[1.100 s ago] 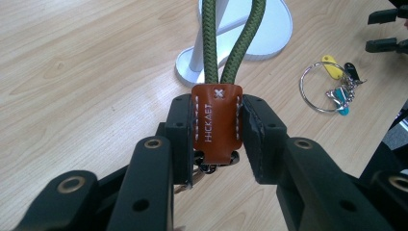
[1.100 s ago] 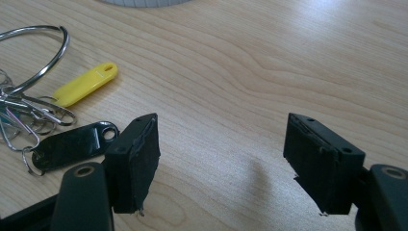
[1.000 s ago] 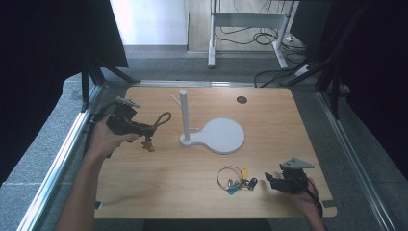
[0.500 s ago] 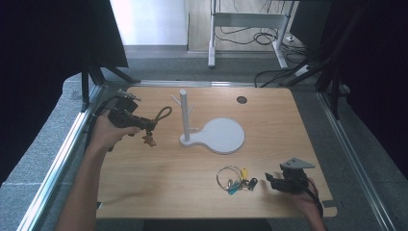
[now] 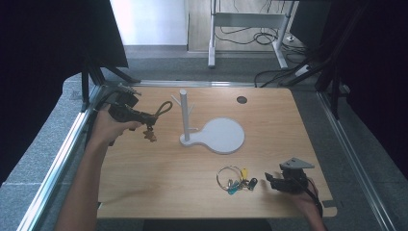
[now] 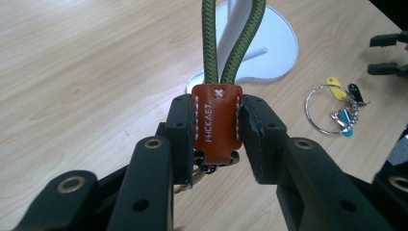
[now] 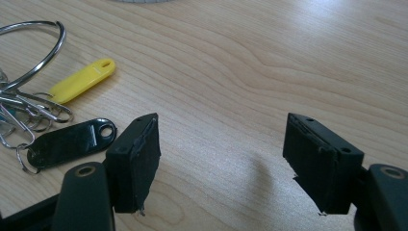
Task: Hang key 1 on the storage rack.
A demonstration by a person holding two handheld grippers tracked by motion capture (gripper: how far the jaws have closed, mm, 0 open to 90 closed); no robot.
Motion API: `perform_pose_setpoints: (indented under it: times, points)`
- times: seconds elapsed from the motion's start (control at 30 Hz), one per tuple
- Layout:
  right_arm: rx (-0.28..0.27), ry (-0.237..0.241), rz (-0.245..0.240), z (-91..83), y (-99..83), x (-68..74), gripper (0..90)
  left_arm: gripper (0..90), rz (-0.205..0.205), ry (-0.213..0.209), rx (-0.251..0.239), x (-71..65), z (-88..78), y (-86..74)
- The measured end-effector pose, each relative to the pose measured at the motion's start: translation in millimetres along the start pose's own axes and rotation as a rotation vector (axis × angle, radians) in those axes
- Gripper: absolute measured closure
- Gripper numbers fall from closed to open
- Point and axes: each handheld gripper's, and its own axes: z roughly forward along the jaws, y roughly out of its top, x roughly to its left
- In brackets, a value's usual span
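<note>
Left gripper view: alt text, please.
The left gripper is shut on a brown leather tab with a green cord loop. Behind, on the wooden table, are a white stand and a key ring.

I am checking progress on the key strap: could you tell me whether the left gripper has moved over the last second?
Yes. The left gripper, shut on the strap, has risen slightly and shifted toward the table's far edge, judged against the white stand.

One white stand (image 5: 211, 132), one cord keychain (image 6: 216, 120), one key ring (image 5: 228, 176) carrying what looks like three tags, and two hand-held grippers on one tabletop (image 5: 269, 120).
</note>
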Motion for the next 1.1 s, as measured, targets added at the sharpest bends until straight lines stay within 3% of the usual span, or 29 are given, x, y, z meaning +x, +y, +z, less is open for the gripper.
perform_pose_setpoints:
  times: [1.1]
  points:
    - [0.008,-0.002,-0.006,1.4,-1.6,-0.3,29.8,66.9,-0.017,-0.030,-0.013,15.8,3.1,23.5]
